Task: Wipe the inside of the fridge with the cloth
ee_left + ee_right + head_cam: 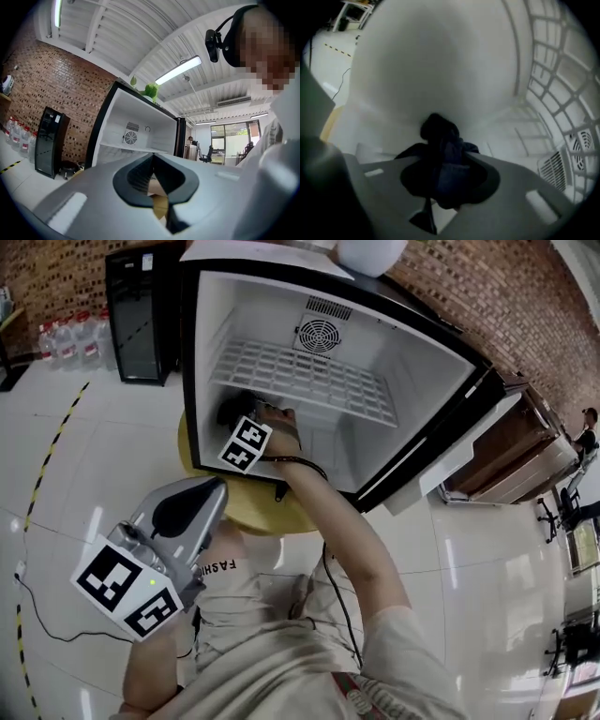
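Observation:
The small fridge (pixel 427 442) stands open on a round yellow stand (pixel 246 510), white inside with a wire shelf (pixel 309 381) and a back fan (pixel 319 334). My right gripper (pixel 236 414) reaches in under the shelf at the lower left, shut on a dark cloth (pixel 231 407). In the right gripper view the bunched cloth (pixel 440 140) bulges out between my right gripper (pixel 443 161) jaws, close to the white inner wall (pixel 440 61). My left gripper (pixel 217 489) hangs outside, below the fridge, shut and empty. The left gripper (pixel 153 161) looks level toward the fridge (pixel 136 126).
A black cabinet (pixel 141 306) and several water bottles (pixel 70 338) stand at the back left by the brick wall. A wooden cabinet (pixel 506 451) is to the fridge's right, behind its door. A thin cable (pixel 56 620) lies on the white floor. A plant (pixel 150 89) sits on the fridge.

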The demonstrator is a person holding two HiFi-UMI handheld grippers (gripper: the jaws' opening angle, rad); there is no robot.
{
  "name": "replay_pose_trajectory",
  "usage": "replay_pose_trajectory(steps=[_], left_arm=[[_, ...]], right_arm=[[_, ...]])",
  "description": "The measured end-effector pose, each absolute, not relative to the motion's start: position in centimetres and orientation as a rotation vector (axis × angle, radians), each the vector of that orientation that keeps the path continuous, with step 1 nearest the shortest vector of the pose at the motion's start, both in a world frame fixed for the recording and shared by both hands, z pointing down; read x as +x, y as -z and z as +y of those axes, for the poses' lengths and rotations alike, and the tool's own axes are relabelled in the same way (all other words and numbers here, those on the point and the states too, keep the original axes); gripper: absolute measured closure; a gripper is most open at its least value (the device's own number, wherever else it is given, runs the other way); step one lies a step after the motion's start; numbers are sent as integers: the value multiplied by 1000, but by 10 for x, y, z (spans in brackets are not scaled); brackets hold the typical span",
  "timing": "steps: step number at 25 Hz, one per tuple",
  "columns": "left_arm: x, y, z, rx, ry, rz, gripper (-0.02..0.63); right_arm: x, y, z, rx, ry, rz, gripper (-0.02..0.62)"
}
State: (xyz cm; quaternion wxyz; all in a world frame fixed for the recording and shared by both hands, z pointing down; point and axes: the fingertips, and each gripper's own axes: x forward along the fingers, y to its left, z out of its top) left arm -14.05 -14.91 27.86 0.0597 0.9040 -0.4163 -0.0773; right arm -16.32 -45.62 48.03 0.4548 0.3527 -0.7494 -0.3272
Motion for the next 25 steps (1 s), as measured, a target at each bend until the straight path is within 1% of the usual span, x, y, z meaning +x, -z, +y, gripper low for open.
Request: replay_pose_trajectory(steps=[3,8,11,16,18,20,25], left_arm=[[-136,-278,-148,2748,239,-1246,599],[-132,-283,-150,2745,234,-1211,600],[-123,-279,-143,2771,230,-1188,600],[-124,-275,-140,2786,214,-1202,601],[-126,-271,-139,2793,217,-1212,601],[-127,-266,-137,2814,221,-1217,601],[-138,-276,-145,2776,197,-1257,601]], right_arm=[[-121,-486,-467,922,674,-1717,495],[7,-488,-478,1048,500,-1297,497],[67,-491,-472,1012,422,-1032,496],[92,-491,-456,887,374,-851,492],[86,-488,-450,907,356,-922,489],[49,-478,-442,947,417,-1131,488],[-120,-462,-399,850,713,-1686,488]])
